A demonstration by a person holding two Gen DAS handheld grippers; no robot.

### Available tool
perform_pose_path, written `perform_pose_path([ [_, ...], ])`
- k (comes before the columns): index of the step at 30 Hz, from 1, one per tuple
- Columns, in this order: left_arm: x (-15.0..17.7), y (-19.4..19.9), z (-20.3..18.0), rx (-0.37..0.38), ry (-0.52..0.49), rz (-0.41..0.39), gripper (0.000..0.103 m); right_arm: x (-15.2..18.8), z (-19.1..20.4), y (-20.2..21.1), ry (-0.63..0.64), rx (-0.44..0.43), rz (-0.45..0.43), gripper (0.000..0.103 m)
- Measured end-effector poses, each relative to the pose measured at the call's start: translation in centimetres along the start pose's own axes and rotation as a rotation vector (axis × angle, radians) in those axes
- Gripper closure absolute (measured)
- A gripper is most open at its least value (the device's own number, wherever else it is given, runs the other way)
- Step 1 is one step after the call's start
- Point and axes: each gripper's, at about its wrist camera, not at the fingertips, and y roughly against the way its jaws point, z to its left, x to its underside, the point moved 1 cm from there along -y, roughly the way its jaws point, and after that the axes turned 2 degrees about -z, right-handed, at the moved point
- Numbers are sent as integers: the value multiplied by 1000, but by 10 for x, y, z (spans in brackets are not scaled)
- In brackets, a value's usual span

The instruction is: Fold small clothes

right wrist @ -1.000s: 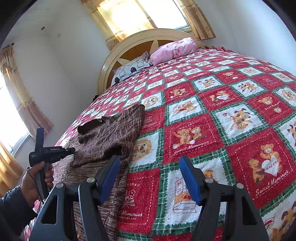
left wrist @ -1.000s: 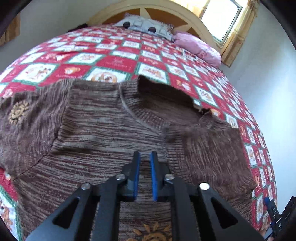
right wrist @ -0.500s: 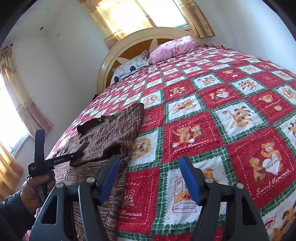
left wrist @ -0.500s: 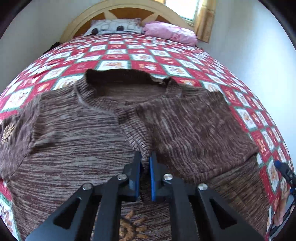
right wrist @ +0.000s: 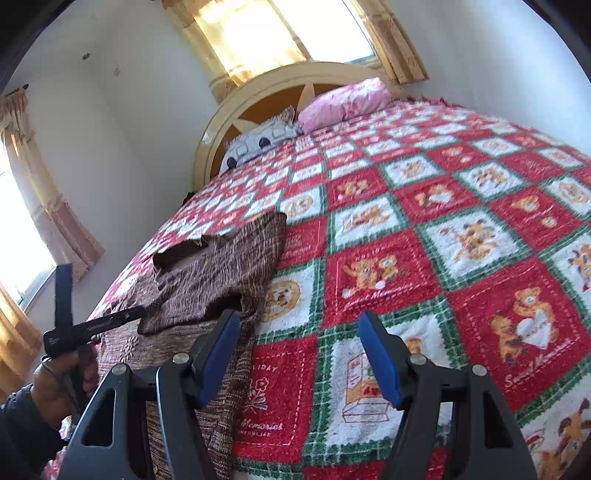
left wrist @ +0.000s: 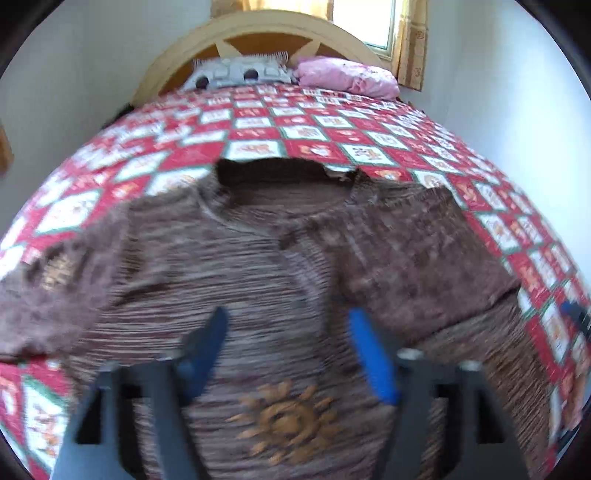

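So on my left wrist feed the brown knit sweater (left wrist: 229,266) is spread out on the bed, lying on the red, white and green teddy-bear quilt (left wrist: 306,136), collar toward the headboard (left wrist: 258,35). One sleeve is folded in across the chest on the right of that view, the other is flopped out to the left. There's an orange sun motif near the bottom, just past my left gripper (left wrist: 288,328). Its jaws have just been opening and now stand wide with nothing pinched between the blue pads, only sweater lying below them. The picture is pretty smeared, so I can't tell whether the tips touch the knit. On the right wrist feed the right gripper (right wrist: 297,332) hangs over the quilt with its jaws apart and nothing in them; the sweater's edge runs just beside its left finger, and I can't say whether they touch. At the left of that view I can see a hand (right wrist: 55,384) in a dark sleeve gripping the other tool's handle. A pink pillow (right wrist: 347,101) and a grey patterned pillow (right wrist: 258,140) sit up against the headboard, window (right wrist: 295,26) with yellow curtains behind.
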Motion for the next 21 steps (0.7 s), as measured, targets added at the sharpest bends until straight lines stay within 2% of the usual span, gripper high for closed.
perform_pose_path([
  [2,6,8,9,-31,-21,-27,13,-2,5,1,21,20,-1,35],
  [4,13,9,17,-36,-33,-14,13,-8,19,-4,75,37,39,35],
  [6,18,6,24,-29,-19,0,13,-17,45,-7,153,51,33,35],
  [8,21,1,30,-16,17,26,13,-27,72,-13,224,8,26,35],
  [11,22,2,37,2,64,25,13,-37,107,-40,286,-42,78,35],
  [13,23,7,41,16,75,16,13,-37,120,-67,303,-38,133,35],
  [16,28,15,49,22,71,5,13,-23,124,-102,315,-19,246,35],
  [18,31,20,57,22,70,-2,13,-6,111,-120,291,46,350,35],
  [21,34,25,72,15,92,-15,13,0,104,-113,266,25,351,35],
])
